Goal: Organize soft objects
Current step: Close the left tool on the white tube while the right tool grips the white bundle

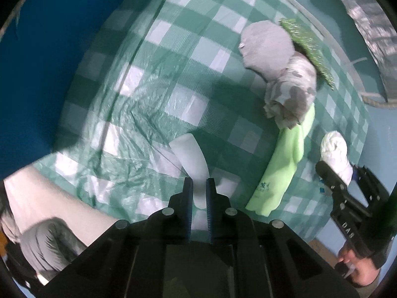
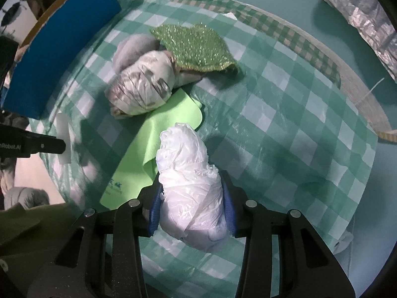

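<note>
My left gripper (image 1: 198,186) is shut on a white foam piece (image 1: 191,156) and holds it above the green checked tablecloth (image 1: 173,74). My right gripper (image 2: 192,198) is shut on a white plastic-bag bundle (image 2: 188,173); it also shows in the left wrist view (image 1: 335,151). On the cloth lie a lime green cloth (image 2: 158,136), a grey patterned bag bundle (image 2: 144,84), a grey soft pad (image 2: 131,47) and a glittery green cloth (image 2: 193,47). The foam piece and left gripper show at the left of the right wrist view (image 2: 62,134).
A blue box (image 2: 62,57) stands at the left edge of the round table. A silver foil sheet (image 2: 359,12) lies beyond the far right. A wooden rim (image 2: 347,79) edges the table at the right.
</note>
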`<action>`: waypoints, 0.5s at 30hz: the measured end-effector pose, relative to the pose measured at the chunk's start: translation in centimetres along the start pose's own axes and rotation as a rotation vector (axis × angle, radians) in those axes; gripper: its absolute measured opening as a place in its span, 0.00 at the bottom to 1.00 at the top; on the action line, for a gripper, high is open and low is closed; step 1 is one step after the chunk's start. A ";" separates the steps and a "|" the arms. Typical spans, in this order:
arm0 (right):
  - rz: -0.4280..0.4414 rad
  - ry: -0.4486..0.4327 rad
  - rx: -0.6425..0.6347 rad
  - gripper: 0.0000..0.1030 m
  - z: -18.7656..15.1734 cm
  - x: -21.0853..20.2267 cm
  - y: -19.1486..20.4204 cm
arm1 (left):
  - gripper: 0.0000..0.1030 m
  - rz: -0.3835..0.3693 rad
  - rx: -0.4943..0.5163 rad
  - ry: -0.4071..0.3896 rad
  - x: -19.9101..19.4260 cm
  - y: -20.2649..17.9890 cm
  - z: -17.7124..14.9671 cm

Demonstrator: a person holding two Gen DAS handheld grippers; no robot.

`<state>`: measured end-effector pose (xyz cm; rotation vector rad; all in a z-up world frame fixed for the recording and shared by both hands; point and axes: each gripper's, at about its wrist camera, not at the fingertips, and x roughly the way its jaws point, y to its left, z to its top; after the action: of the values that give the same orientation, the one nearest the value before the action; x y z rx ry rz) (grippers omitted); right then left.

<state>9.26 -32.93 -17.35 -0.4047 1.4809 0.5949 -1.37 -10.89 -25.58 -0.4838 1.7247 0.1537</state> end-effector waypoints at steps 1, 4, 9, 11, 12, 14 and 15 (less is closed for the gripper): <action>-0.002 -0.003 0.006 0.40 0.0 -0.3 0.0 | 0.10 0.011 0.025 -0.010 -0.5 -0.2 -0.1; 0.001 -0.011 0.022 0.40 0.6 -0.8 0.0 | 0.09 0.046 0.087 -0.036 -1.7 -0.8 -0.1; 0.008 -0.031 0.051 0.40 1.1 -2.3 0.3 | 0.09 0.093 0.187 -0.083 -3.1 -1.1 -0.3; 0.007 -0.040 0.060 0.40 1.2 -3.2 0.6 | 0.09 0.109 0.228 -0.102 -3.8 -1.4 -0.3; 0.005 -0.042 0.064 0.40 1.5 -3.4 0.8 | 0.10 0.114 0.244 -0.109 -4.1 -1.6 -0.4; 0.008 -0.052 0.075 0.40 1.7 -4.1 1.1 | 0.10 0.122 0.277 -0.120 -4.6 -1.8 -0.5; 0.009 -0.057 0.079 0.40 1.8 -4.4 1.3 | 0.10 0.125 0.291 -0.124 -4.9 -2.0 -0.5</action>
<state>10.02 -31.36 -12.71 -0.3178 1.4474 0.5487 -0.39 -11.75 -20.43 -0.1495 1.6227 0.0195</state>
